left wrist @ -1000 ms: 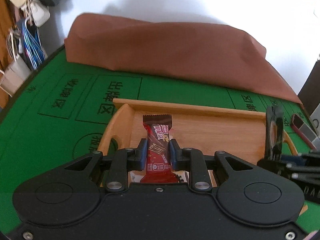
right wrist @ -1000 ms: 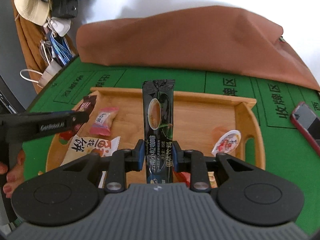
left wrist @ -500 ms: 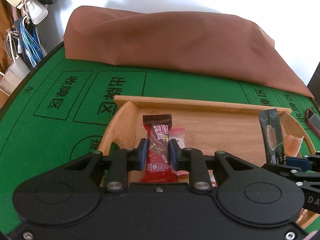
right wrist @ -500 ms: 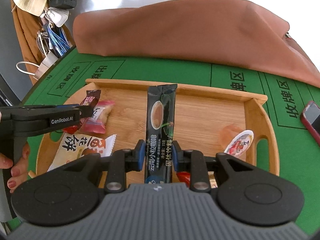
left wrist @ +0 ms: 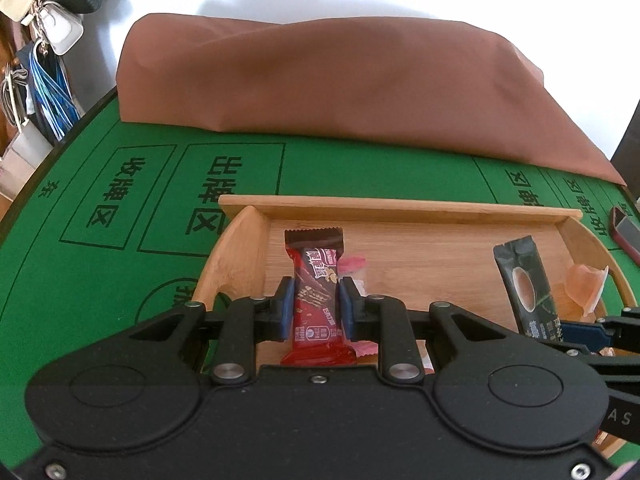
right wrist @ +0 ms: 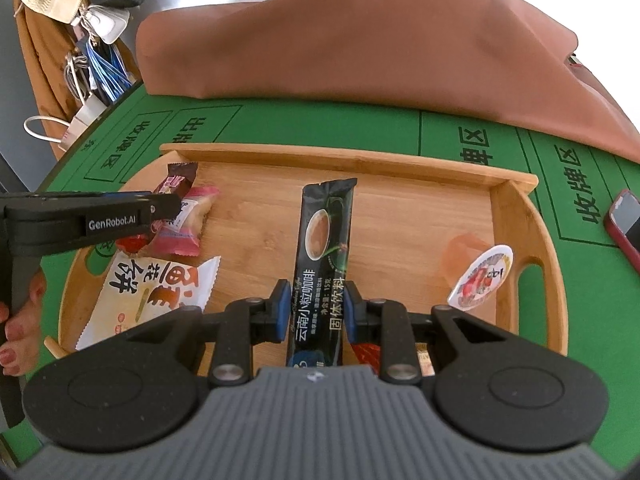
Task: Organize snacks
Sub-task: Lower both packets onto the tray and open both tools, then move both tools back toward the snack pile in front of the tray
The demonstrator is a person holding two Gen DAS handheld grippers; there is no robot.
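A wooden tray (left wrist: 400, 210) (right wrist: 516, 216) lies on the green table. My left gripper (left wrist: 315, 305) is shut on a red and brown chocolate bar (left wrist: 315, 280), held over the tray's left end. My right gripper (right wrist: 315, 307) is shut on a long black coffee stick (right wrist: 325, 248), held over the tray's middle; the stick (left wrist: 528, 280) also shows at the right of the left wrist view. In the tray lie a pink candy (right wrist: 188, 224), a white snack packet (right wrist: 152, 292) and a jelly cup (right wrist: 478, 272).
A brown cloth-covered mound (right wrist: 360, 44) fills the table's far side. A red phone (right wrist: 624, 224) lies to the right of the tray. Bags and cables (left wrist: 36, 60) hang at the far left. A hand (right wrist: 20, 340) holds the left gripper's handle.
Both grippers have sunk a little toward the tray, each still holding its snack. More of the tray's contents has come into view.
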